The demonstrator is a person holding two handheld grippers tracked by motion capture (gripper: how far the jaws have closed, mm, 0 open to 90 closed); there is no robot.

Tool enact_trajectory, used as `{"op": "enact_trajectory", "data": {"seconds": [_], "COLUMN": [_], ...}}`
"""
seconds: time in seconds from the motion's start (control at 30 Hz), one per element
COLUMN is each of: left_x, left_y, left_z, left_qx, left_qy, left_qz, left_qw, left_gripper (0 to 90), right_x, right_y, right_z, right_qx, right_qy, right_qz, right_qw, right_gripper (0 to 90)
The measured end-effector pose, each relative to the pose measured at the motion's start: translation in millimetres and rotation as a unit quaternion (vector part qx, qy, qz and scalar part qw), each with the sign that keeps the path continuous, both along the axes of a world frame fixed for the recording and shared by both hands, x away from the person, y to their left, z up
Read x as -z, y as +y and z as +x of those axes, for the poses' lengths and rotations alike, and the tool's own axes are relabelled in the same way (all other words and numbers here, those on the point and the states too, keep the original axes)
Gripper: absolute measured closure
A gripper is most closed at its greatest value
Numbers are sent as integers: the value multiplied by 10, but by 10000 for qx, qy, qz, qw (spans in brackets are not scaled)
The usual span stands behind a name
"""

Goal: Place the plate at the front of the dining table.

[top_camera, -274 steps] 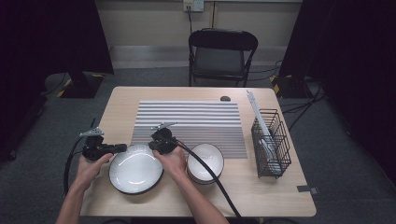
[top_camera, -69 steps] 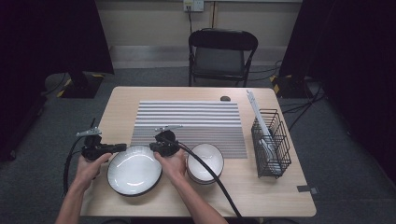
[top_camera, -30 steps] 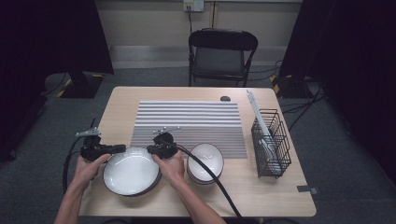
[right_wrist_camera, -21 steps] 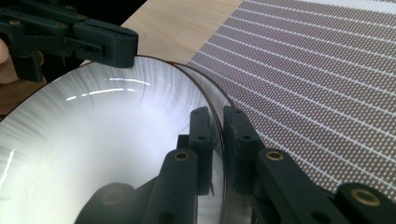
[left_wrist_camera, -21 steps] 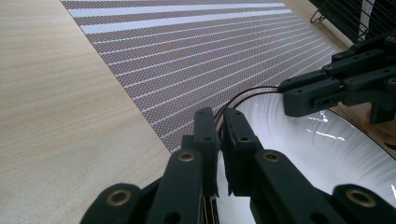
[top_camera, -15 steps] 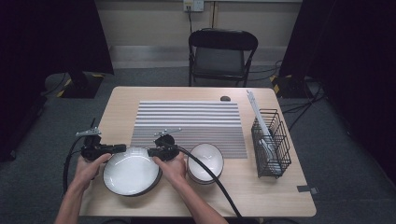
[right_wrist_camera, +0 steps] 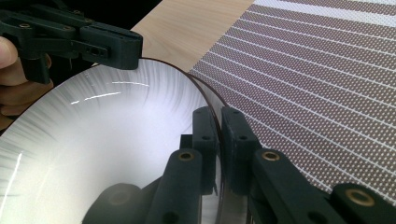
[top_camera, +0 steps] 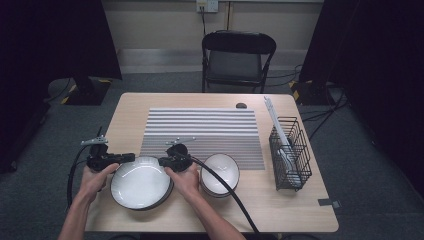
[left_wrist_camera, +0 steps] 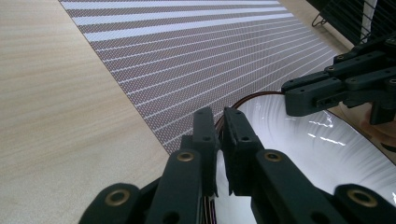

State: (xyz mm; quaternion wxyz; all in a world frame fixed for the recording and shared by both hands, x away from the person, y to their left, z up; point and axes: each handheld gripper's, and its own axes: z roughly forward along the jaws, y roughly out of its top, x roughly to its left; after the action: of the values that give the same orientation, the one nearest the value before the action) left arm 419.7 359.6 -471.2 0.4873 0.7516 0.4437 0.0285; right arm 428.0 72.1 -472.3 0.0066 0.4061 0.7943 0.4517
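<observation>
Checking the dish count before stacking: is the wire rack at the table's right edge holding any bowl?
No: the wire rack holds only a pale utensil, while the large bowl and small bowl are outside it.

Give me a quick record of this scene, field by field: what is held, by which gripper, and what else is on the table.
held item: large white bowl with a dark rim
left gripper: shut on the bowl's left rim
right gripper: shut on the bowl's right rim
bowl position: near front edge of the table, partly over the striped mat
beside it: smaller white bowl, to the right
far right: black wire rack holding white utensils
behind the table: black folding chair
</observation>
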Motion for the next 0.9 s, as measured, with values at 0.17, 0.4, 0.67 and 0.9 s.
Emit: {"op": "enact_trajectory", "data": {"seconds": [0.17, 0.4, 0.67, 0.9], "left_x": [12, -49, -33, -22], "left_y": [-12, -72, -69, -50], "left_z": [-14, -9, 29, 42], "left_qx": [-75, -57, -39, -55], "left_qy": [15, -83, -91, -78], "left_qz": [0, 161, 140, -42], "left_qw": [10000, 9998, 9999, 9999], "left_gripper": [833, 839, 844, 858], "right_x": [6, -54, -68, -63], "right_y": [-4, -28, -20, -23], "right_z": [-3, 13, 36, 43], "right_qx": [36, 129, 220, 240], "right_qy": [31, 5, -113, -130], "right_qz": [43, 56, 22, 42], "right_qw": [10000, 9999, 9997, 9996], "right_gripper": [854, 856, 853, 851]}}
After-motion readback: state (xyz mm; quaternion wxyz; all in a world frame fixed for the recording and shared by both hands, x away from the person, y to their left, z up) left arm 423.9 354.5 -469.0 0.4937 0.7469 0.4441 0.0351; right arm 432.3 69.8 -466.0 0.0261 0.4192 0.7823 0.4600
